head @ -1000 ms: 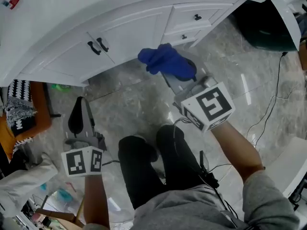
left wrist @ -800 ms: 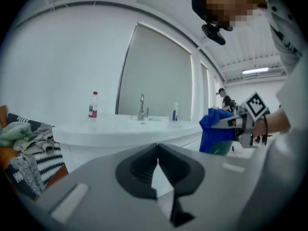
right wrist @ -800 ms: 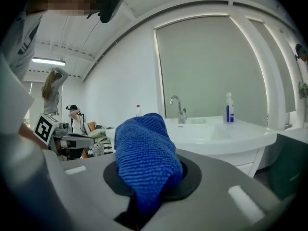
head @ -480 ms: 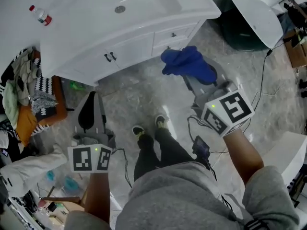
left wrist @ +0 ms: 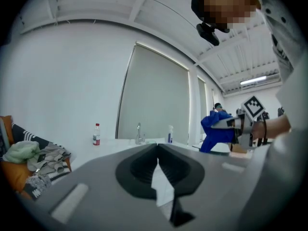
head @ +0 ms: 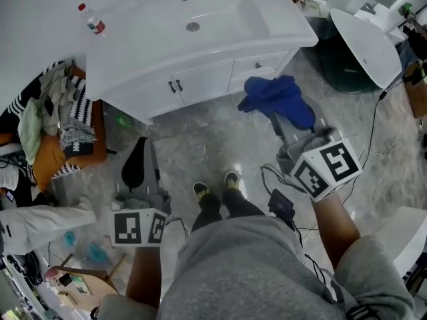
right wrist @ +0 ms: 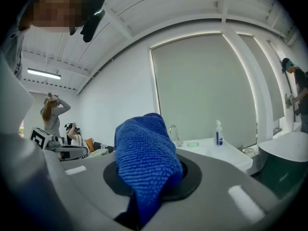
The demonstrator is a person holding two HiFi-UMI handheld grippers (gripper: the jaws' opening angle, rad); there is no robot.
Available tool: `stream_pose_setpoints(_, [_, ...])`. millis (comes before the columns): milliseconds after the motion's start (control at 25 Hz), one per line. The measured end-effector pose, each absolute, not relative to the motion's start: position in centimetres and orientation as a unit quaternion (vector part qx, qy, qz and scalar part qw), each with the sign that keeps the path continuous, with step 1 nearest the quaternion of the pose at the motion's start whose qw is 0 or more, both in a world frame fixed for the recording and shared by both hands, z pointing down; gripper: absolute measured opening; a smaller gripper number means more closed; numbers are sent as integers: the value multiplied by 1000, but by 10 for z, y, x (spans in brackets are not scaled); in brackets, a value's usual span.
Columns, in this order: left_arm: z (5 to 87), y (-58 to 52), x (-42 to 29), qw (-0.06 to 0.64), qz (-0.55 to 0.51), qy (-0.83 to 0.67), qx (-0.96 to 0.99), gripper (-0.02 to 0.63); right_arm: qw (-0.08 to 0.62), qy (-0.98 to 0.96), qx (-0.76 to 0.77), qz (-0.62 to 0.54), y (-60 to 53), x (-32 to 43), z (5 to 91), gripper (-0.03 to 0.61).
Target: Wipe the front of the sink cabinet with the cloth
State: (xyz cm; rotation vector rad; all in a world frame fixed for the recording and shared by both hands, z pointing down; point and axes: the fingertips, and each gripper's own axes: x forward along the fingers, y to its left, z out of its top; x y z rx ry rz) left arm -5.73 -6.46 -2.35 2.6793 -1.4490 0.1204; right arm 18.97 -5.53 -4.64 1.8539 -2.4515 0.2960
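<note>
The white sink cabinet (head: 200,79) stands at the top of the head view, its doors and drawers carrying small black handles. My right gripper (head: 280,114) is shut on a blue cloth (head: 275,97), held over the floor a little in front of the cabinet's right drawers and apart from them. In the right gripper view the cloth (right wrist: 147,162) bulges out from between the jaws. My left gripper (head: 140,153) hangs low at the left with its black jaws shut on nothing. In the left gripper view the left gripper (left wrist: 156,150) points up toward the counter.
A pile of clothes (head: 57,122) on an orange seat lies left of the cabinet. A bottle (head: 90,19) stands on the counter near the faucet (right wrist: 173,133). A white oval basin (head: 363,35) and a dark bin (head: 337,55) sit at the right. Cables (head: 373,129) trail over the marble floor.
The view has pulled back and up from the cabinet, so the whole sink now shows. The right gripper with the cloth has come away from the cabinet front. The left gripper stays shut.
</note>
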Motion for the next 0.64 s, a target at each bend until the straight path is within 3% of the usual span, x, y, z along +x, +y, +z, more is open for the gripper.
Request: stream_pose_setpoints(640, [-24,-61,-73,52,34,-472,879,11,36,-801,591,85,-52,155,-36,72])
